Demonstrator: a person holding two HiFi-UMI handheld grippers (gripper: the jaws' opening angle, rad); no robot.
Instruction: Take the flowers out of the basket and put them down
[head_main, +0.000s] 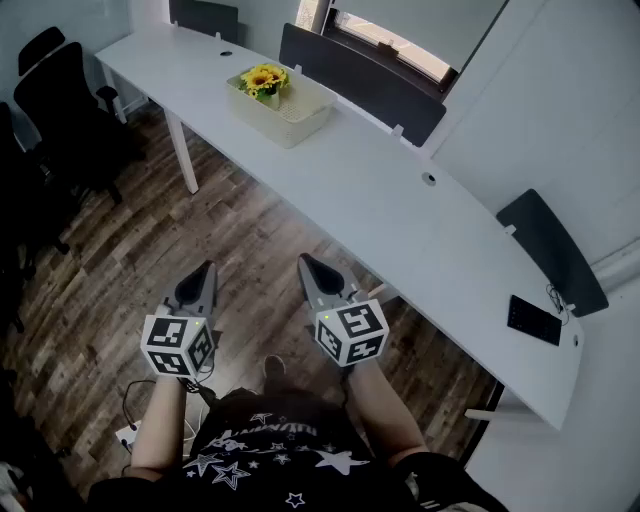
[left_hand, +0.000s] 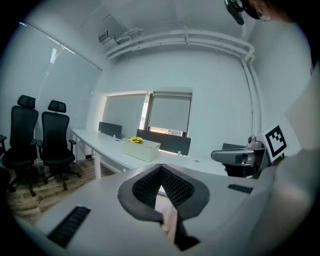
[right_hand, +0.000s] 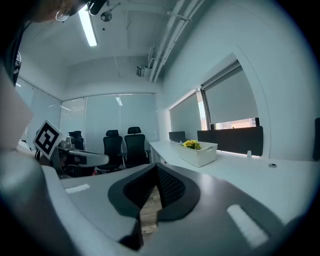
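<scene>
Grey two-jaw left gripper (head_main: 205, 272) and right gripper (head_main: 308, 265) side by side, jaws pressed together, empty.
Well ahead: yellow sunflowers (head_main: 264, 78) sitting in a cream rectangular basket (head_main: 292, 120) on a long white table (head_main: 400, 205).

Long white desk (head_main: 400, 210) runs diagonally from upper left to lower right. Cream basket (head_main: 296, 120) sits on it up top, and there's a flat black device (head_main: 533, 320) near the lower-right end.
</scene>
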